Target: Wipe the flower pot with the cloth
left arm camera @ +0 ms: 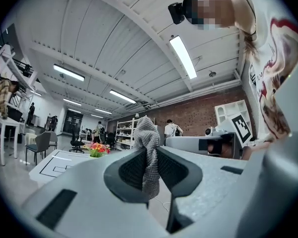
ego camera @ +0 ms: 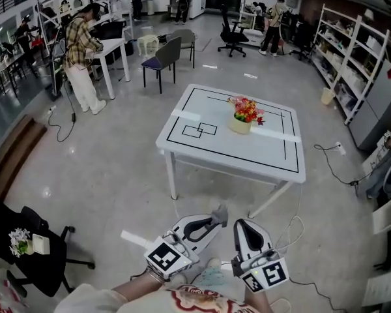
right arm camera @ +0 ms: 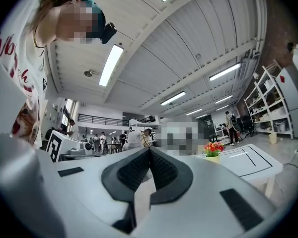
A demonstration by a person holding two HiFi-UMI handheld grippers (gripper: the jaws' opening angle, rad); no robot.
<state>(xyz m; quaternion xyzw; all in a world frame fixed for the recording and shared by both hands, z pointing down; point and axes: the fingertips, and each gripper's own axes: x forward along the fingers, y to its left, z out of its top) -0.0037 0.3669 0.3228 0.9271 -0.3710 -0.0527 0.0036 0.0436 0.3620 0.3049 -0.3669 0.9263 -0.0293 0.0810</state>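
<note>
The flower pot sits out on the far white bench, right of centre, small and pale, with red and yellow flowers spilling over its rim. It stands upright inside the black lines marked on the top, with bare surface all round it: room, I'd say, to come at it from any side. Nothing touches it.

The cloth is well apart from it, a grey knitted rag pinched in the left tongs. The jaws are clamped on its middle, so a bunched tuft stands above the tips and a tail hangs below. That tuft looks like the working end, left proud so it meets the pot before the plastic does.

The right tongs are closed too, pads meeting with nothing between them, free perhaps to steady the pot.

Both are held low and close to the person's body, side by side, pointing roughly level towards the bench. A wide stretch of grey floor lies between, so the wiping isn't under way and the approach comes first. That pot looks light, and a hard swipe could tip it.
</note>
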